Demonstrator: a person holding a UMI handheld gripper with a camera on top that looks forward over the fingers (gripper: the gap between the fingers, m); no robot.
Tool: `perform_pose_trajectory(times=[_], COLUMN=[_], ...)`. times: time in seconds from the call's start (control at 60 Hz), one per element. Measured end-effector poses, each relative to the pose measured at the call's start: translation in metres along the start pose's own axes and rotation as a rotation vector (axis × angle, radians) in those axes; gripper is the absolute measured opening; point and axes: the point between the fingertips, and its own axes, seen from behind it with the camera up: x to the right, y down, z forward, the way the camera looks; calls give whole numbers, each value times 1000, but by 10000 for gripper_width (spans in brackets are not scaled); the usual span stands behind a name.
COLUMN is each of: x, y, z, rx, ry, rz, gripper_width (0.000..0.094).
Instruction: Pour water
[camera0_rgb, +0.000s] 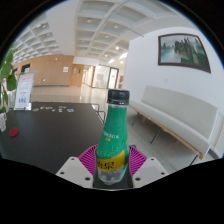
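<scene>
A green plastic bottle (113, 135) with a black cap and a green and yellow label stands upright between my fingers. My gripper (112, 163) is shut on the bottle's lower part, with the pink pads (88, 158) pressing on both sides. The bottle's clear base shows just above the gripper body. It is held above a dark table (45, 140). No cup or glass is in view.
A white bench (185, 115) runs along the wall at the right under a framed picture (184, 50). A green plant (8, 75) and a white sign (23, 92) stand at the left. A wide hall floor stretches beyond the table.
</scene>
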Motion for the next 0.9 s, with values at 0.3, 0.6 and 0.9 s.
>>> perform_pose_trajectory(times=[0.3,0.6,0.9], x=[-11,-231,-526], y=[-162,-341,-294], z=[-29,-61,-87], rx=[229,633,1062], ry=[236,366,282], rz=[-351,-1037,-1858], gripper_width=[392,394,396])
